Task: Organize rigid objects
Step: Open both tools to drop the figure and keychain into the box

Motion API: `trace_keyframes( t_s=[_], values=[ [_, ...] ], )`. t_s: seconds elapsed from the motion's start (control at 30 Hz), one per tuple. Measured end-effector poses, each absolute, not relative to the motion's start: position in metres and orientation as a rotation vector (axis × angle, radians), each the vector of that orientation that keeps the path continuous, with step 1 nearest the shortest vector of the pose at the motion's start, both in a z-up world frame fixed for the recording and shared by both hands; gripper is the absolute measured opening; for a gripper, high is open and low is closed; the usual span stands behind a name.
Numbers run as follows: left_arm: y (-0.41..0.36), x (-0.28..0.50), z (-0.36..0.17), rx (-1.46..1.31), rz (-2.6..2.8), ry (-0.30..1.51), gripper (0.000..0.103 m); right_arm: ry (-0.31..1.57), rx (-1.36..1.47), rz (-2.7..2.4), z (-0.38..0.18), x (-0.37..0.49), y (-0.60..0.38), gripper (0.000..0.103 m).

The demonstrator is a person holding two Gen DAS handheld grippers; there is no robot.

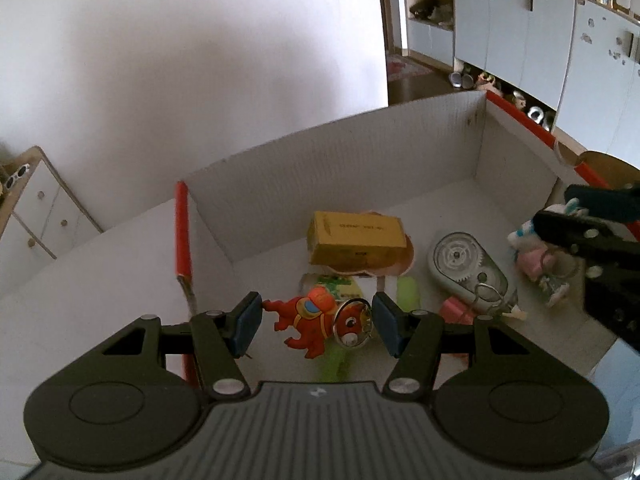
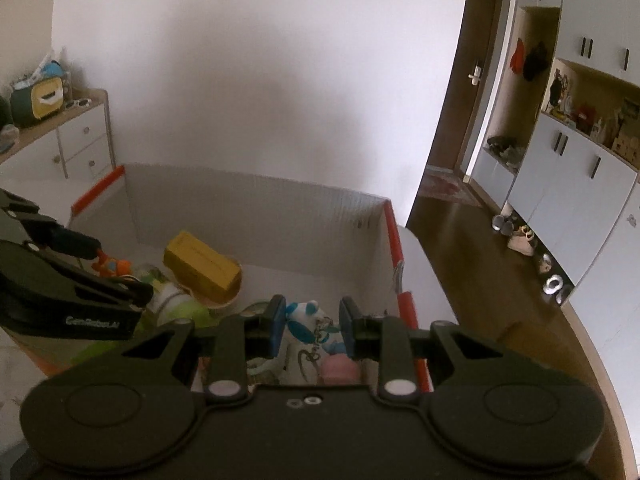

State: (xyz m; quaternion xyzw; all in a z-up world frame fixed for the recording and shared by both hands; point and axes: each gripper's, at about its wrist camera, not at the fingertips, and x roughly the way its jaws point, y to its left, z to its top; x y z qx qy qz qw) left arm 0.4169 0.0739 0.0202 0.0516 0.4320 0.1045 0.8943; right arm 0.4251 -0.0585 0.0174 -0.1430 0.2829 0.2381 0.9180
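A white cardboard box (image 1: 320,136) with red edges holds a yellow carton (image 1: 354,240), a grey tape dispenser (image 1: 466,268) and small green and pink items. Over its near left part my left gripper (image 1: 317,322) is shut on an orange animal keychain toy (image 1: 308,316), tail at one pad, ring at the other. My right gripper (image 2: 313,326) is shut on a white-and-blue keychain toy (image 2: 304,320) over the box's (image 2: 260,200) right side. Each gripper shows in the other view: the right one (image 1: 554,208) at the right edge, the left one (image 2: 116,268) at the left.
A pink dish (image 1: 396,268) lies under the yellow carton (image 2: 200,266). A low drawer cabinet (image 2: 80,140) stands at the left by the white wall. White wardrobes (image 2: 568,184), shoes (image 2: 520,240) on the wooden floor and a door (image 2: 476,72) are at the right.
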Motion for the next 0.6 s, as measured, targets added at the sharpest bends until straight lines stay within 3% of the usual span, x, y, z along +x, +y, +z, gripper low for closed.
trace_keyframes(
  t_s=[0.37,0.6],
  values=[
    [0.069,0.425,0.010,0.143,0.229,0.922,0.060,0.660,-0.306,0.506,-0.001,0.430,-0.044,0.027],
    [0.067,0.423,0.009,0.154,0.233,0.913,0.061,0.697,-0.279,0.516,-0.004,0.432,-0.049,0.033]
  ],
)
